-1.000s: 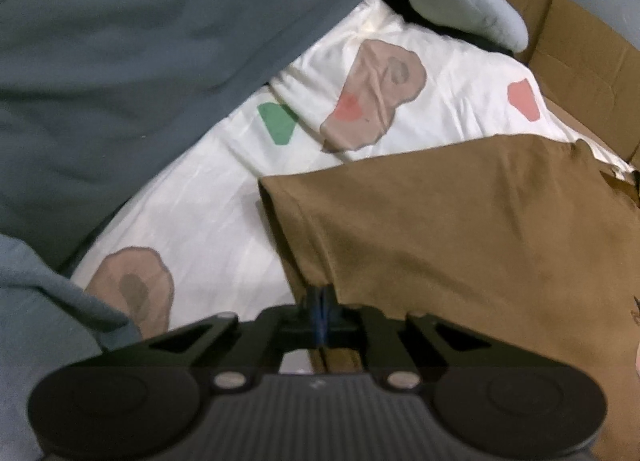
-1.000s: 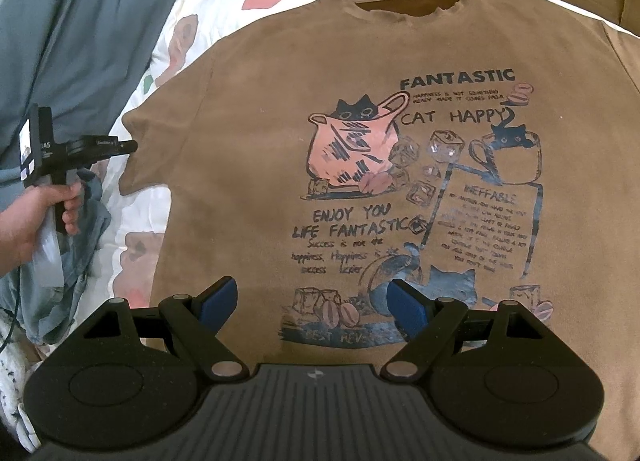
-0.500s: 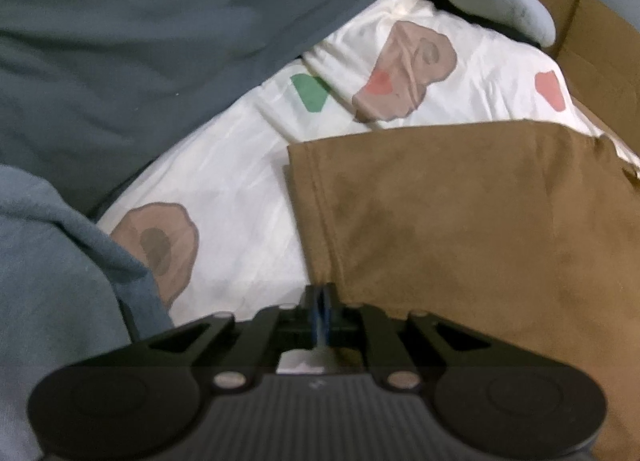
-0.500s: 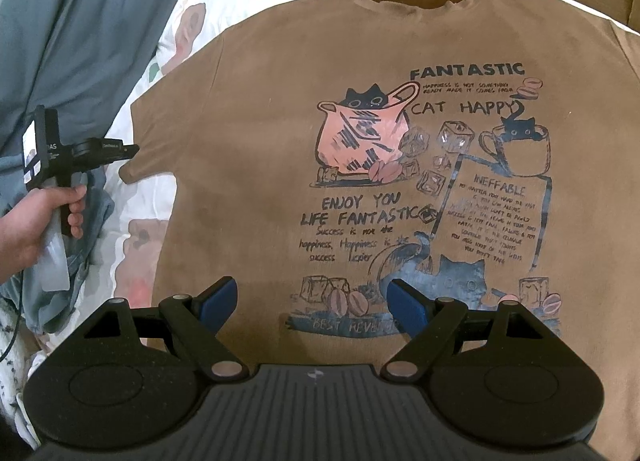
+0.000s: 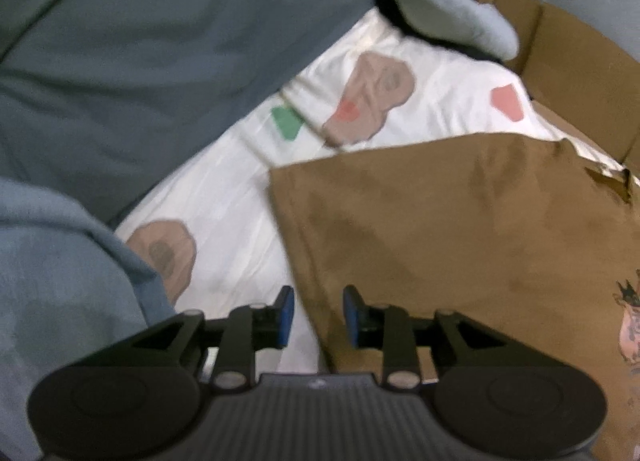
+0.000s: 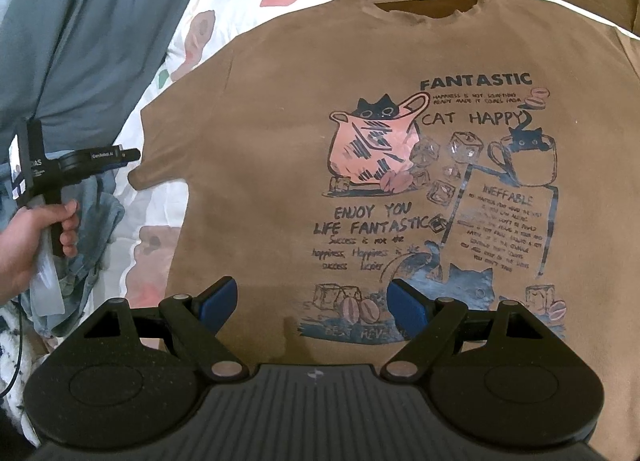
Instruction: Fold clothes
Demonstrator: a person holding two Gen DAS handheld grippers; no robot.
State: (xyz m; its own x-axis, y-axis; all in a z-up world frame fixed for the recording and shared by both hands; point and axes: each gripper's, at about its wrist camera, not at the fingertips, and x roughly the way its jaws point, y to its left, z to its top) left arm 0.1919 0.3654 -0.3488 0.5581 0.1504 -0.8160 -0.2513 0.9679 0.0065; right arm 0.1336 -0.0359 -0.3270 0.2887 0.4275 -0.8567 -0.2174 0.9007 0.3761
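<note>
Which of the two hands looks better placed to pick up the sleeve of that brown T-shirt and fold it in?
Probably the left. The left gripper, whose jaws have just been opening, sits right at the sleeve edge of the brown T-shirt. The right gripper hovers open near the hem, away from it.

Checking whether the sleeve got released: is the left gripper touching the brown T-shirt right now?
Apart. In the left wrist view the left gripper has just been opening, and its blue pads stand clear of the brown T-shirt sleeve edge lying between them.
</note>
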